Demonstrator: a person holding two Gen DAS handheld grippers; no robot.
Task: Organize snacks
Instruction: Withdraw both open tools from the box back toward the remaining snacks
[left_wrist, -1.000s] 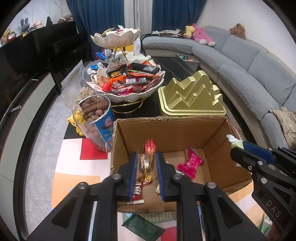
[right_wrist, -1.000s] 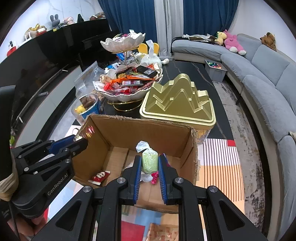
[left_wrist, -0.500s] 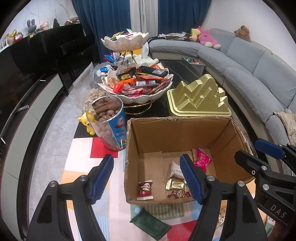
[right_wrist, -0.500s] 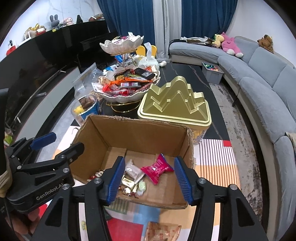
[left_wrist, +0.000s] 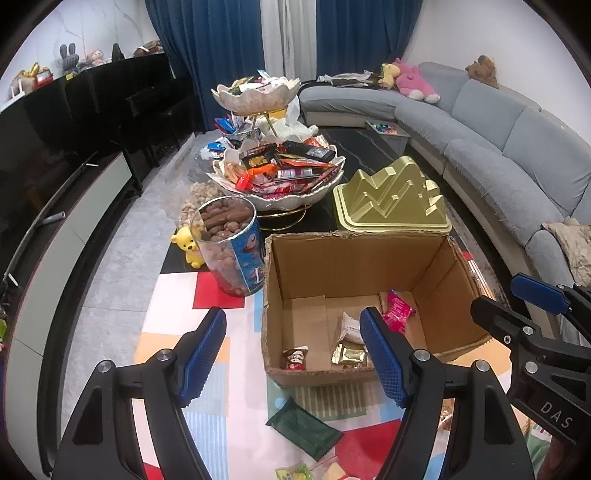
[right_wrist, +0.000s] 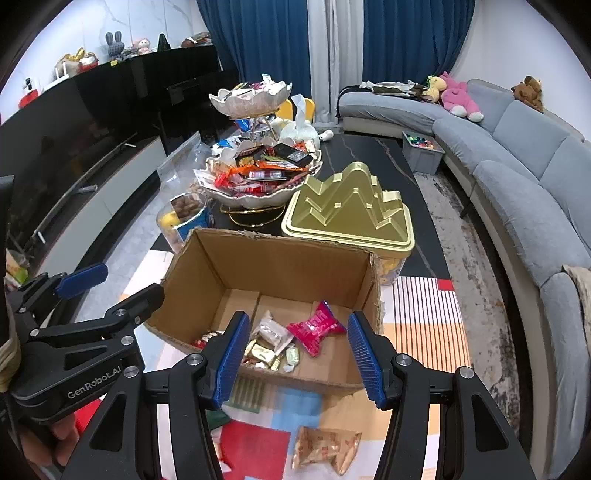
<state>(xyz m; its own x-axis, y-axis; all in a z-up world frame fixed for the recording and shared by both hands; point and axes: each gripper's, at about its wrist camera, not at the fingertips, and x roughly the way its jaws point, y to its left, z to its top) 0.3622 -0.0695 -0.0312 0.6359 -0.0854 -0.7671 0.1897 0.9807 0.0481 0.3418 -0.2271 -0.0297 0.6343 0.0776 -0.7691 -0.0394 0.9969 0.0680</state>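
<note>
Above the cardboard box (left_wrist: 354, 273), both grippers — left gripper (left_wrist: 295, 354), right gripper (right_wrist: 293, 354) — are being held tilted downward, jaws spread and empty; snack packets (right_wrist: 314, 328) are lying on its floor.

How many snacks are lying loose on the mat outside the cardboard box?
3 clearly: a dark green packet before the box, a gold-and-red bag nearer the camera, a green-yellow packet at the bottom edge. The grippers may hide more.
</note>
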